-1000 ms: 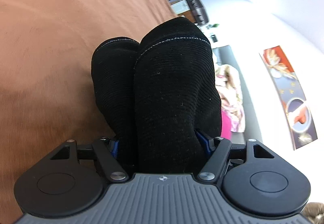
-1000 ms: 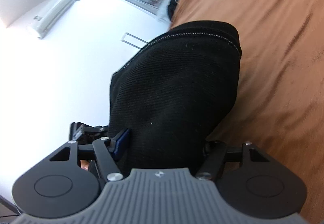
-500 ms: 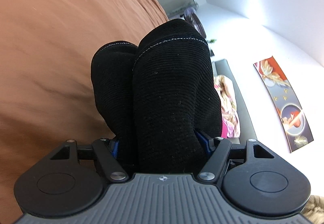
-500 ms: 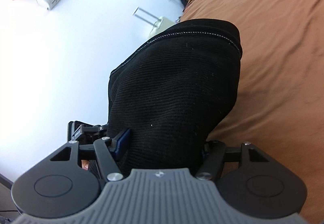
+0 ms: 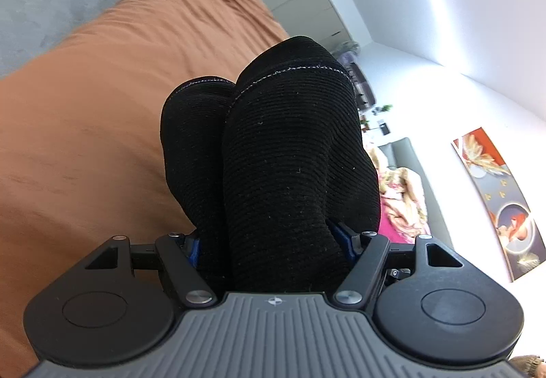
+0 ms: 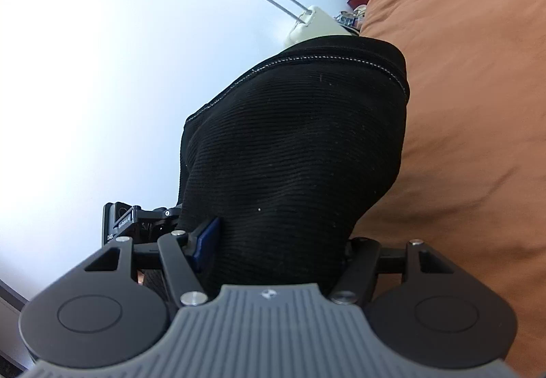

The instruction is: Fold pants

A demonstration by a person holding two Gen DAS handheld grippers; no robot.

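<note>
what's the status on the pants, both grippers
Left gripper shut on pants. Right gripper shut on pants too. Black fabric bunched over both sets of fingers, above the brown bed. Nothing in the way.

Very little writing can be read. In the right wrist view, a small black block (image 6: 117, 224) mounted just left of the hand-held gripper's blue finger pad carries white lettering running up its side; only the capitals "DAS" at the lower end are legible, and the smaller print above them is too fine to make out. The grey ribbed housing (image 6: 269, 337) below shows a small round emblem near its top edge, and the same emblem sits on the grey housing (image 5: 273, 326) in the left wrist view; neither bears readable letters.
</note>
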